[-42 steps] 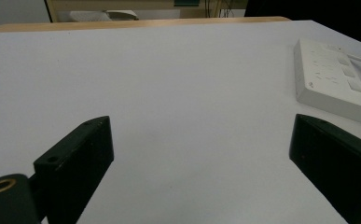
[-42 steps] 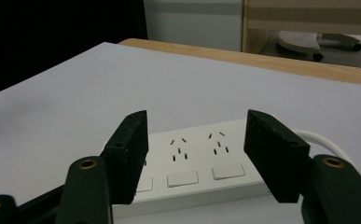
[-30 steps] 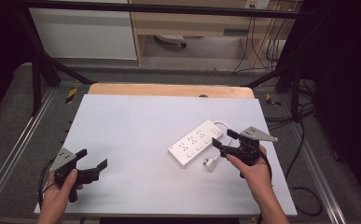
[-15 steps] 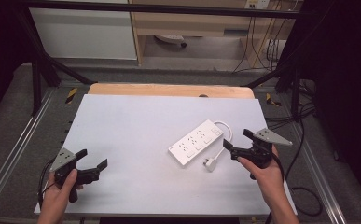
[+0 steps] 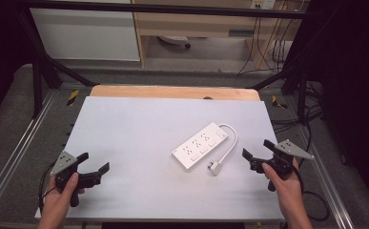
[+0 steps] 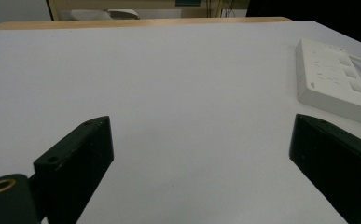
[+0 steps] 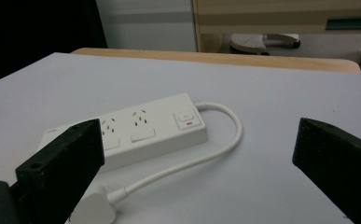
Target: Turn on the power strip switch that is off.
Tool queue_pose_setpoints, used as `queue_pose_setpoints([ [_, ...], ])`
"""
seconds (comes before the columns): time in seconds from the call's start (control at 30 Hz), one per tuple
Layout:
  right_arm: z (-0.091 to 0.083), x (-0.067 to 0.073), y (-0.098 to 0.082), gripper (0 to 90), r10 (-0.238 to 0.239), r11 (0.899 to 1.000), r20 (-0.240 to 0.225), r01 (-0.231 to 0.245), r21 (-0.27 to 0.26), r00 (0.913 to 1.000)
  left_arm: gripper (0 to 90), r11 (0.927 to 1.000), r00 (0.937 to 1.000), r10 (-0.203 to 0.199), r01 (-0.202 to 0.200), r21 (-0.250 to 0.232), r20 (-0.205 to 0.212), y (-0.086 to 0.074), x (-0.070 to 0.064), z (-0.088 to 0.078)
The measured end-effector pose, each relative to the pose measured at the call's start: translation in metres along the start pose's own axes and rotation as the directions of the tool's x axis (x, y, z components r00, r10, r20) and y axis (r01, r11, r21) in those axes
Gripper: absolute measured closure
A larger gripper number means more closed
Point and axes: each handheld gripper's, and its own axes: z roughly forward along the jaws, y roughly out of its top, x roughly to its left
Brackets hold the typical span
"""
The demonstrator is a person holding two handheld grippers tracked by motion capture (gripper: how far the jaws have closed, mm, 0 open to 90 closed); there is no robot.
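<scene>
- White matte rectangular surface (image 5: 139,124) takes up most of the high view; a strip of light wooden tabletop (image 5: 172,91) shows along its far edge.
- Black metal frame bars (image 5: 39,71) stand at both far corners, silver rails run along the sides, grey floor around.
- Behind: a white cabinet panel (image 5: 84,33), a pale wood shelf unit (image 5: 196,24), and dark cables hanging at the right (image 5: 268,47).
- One white rectangular plastic power strip (image 5: 200,145) lies flat, right of centre, set diagonally; also seen at the right edge of the left gripper view (image 6: 332,79) and centre of the right gripper view (image 7: 136,128).
- One white cord (image 5: 230,143) loops from the strip's far end round to one white plug (image 5: 214,168), which lies on the surface just beside the strip's near side.
- Strip has a rocker switch with a red mark (image 7: 187,119) at the cord end; exact socket count hard to tell.
- Two hands, two tools.
- Left hand (image 5: 60,200) holds the black left tool (image 5: 95,168) at the near left corner, jaws spread wide, nothing between them, well apart from the strip.
- Right hand (image 5: 287,191) holds the black right tool (image 5: 254,152) near the right edge, jaws spread wide and empty, pointing toward the strip; plug is near but not touching.
- Grey three-cornered plate sits on top of each tool.
</scene>
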Motion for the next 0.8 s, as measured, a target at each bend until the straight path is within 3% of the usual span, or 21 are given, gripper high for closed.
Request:
queue_pose_setpoints([
  [0.37,0.004,-0.011,-0.035,3.2,0.027,0.996,0.014,-0.028,0.083,0.9995,6.2,1.0000,1.0000,0.003,-0.003,0.001,0.001,0.000,0.000,-0.001],
  [0.8,0.020,0.002,-0.054,3.1,-0.035,0.978,-0.017,0.038,0.207,0.9992,6.2,1.0000,1.0000,0.008,-0.008,-0.001,0.005,0.001,-0.002,0.000],
])
